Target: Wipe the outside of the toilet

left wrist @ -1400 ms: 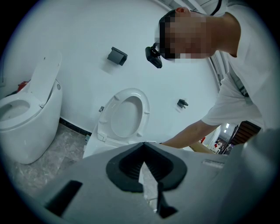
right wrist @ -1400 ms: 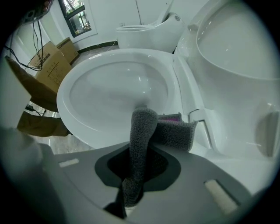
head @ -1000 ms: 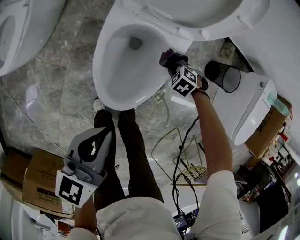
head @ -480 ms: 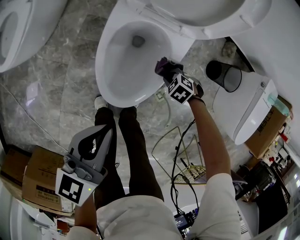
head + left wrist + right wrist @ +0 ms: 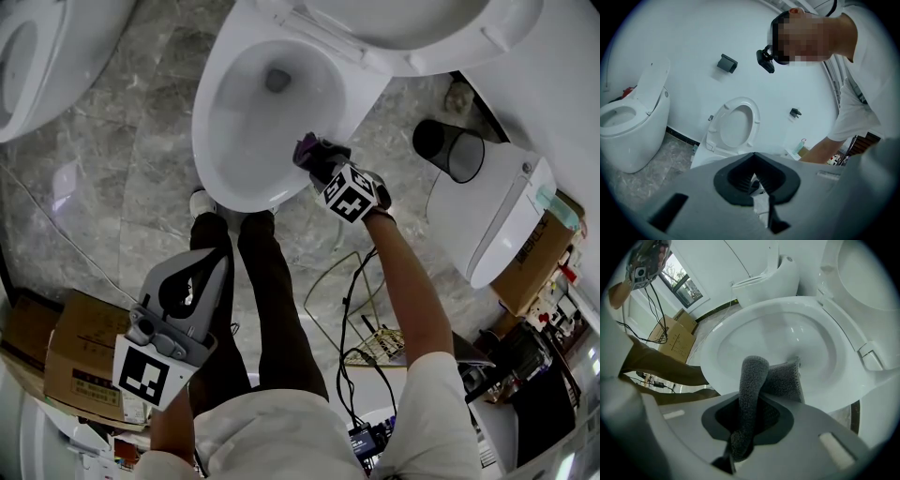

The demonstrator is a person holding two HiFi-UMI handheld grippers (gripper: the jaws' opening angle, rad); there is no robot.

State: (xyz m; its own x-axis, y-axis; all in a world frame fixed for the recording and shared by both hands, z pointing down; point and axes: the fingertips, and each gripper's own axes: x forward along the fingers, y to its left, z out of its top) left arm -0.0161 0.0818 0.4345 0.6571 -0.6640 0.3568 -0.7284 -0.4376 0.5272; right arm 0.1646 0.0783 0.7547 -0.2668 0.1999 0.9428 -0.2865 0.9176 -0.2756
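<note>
Now the toilet (image 5: 212, 122) stands with its seat lifted, and a dark grey cloth (image 5: 751, 380) lies against the near rim of its bowl. The right gripper (image 5: 321, 161) has its 2 jaws clamped on that cloth, right at the rim. The left gripper (image 5: 192, 281) hangs well apart, beside the person's legs (image 5: 267, 300), jaws closed together on nothing.

No legible words or numbers anywhere, dark print on the cardboard box (image 5: 536, 253) right of the toilet (image 5: 246, 141) too small to read
</note>
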